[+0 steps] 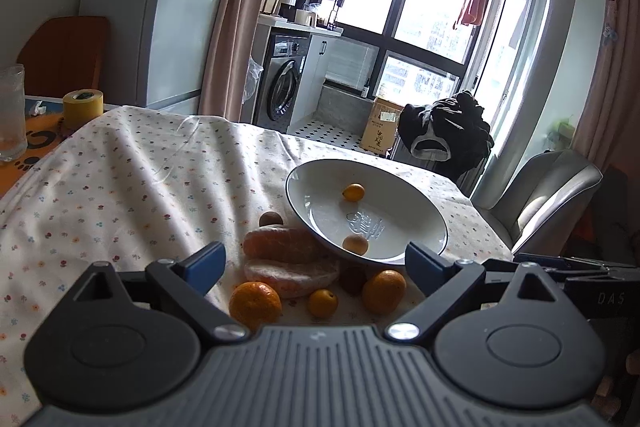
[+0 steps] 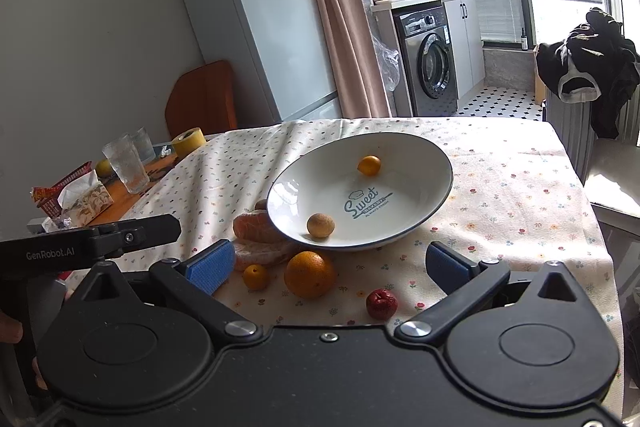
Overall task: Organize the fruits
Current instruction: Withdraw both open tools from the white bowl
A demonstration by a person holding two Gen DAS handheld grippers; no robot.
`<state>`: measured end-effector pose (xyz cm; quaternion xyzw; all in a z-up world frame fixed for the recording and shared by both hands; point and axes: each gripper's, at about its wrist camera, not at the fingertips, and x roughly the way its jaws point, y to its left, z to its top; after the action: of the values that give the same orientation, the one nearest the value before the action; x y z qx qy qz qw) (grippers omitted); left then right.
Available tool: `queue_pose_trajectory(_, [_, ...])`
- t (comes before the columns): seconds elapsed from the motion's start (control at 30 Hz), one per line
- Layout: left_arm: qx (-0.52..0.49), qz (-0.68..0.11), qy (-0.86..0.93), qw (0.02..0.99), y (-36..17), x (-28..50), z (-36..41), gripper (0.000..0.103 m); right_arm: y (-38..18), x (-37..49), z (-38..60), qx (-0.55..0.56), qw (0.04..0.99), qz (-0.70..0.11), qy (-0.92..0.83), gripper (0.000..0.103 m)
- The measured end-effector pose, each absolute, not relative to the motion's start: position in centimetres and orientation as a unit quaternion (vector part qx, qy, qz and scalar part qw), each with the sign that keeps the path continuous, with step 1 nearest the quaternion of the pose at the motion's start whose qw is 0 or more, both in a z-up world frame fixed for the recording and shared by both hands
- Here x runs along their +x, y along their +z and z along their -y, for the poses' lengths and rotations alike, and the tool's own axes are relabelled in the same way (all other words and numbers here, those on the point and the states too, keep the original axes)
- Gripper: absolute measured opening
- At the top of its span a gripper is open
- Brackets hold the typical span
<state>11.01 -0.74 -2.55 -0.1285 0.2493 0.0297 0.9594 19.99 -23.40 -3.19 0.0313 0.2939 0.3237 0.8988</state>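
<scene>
A white plate (image 1: 400,207) (image 2: 420,187) sits tilted on the floral cloth, its near-left rim propped on two peeled mandarins (image 1: 280,245) (image 2: 260,231). Inside it lie a kumquat (image 1: 353,192) (image 2: 369,165) and a brown longan (image 1: 355,244) (image 2: 320,225). In front of the plate are an orange (image 2: 310,274) (image 1: 384,291), a mandarin (image 1: 255,305), a small kumquat (image 2: 255,276) (image 1: 323,303) and a red date (image 2: 382,303). Another longan (image 1: 271,219) lies behind the peeled fruit. My left gripper (image 1: 316,263) and right gripper (image 2: 330,264) both hover open over the loose fruit, holding nothing.
At the table's left are drinking glasses (image 2: 126,163), a yellow tape roll (image 1: 83,107), a tissue box (image 2: 86,197) and a red basket (image 2: 56,191). A chair draped with black clothes (image 2: 592,67) and a grey chair (image 1: 540,195) stand at the far right edge.
</scene>
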Motion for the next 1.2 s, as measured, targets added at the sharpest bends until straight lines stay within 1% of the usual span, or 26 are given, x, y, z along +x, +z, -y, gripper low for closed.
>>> queue_pose_trajectory(0.2, [-0.117, -0.265, 0.028, 0.957, -3.0, 10.4, 0.7, 0.096, -3.1, 19.5, 23.7, 0.032, 0.898, -0.297, 0.322, 0.103])
queue_pose_trajectory(0.47, [-0.131, -0.269, 0.02, 0.954, -3.3, 9.5, 0.4, 0.103, -3.5, 19.0, 23.8, 0.032, 0.897, -0.304, 0.318, 0.103])
queue_pose_trajectory(0.83, [-0.132, -0.277, 0.016, 0.951, -4.5, 8.9, 0.4, 0.103, -4.4, 18.5, 24.2, 0.036, 0.888, -0.325, 0.323, 0.103])
queue_pose_trajectory(1.2, [-0.154, -0.286, -0.017, 0.945, -6.3, 9.2, 0.6, 0.103, -5.8, 18.3, 25.3, 0.037, 0.893, -0.334, 0.301, 0.103])
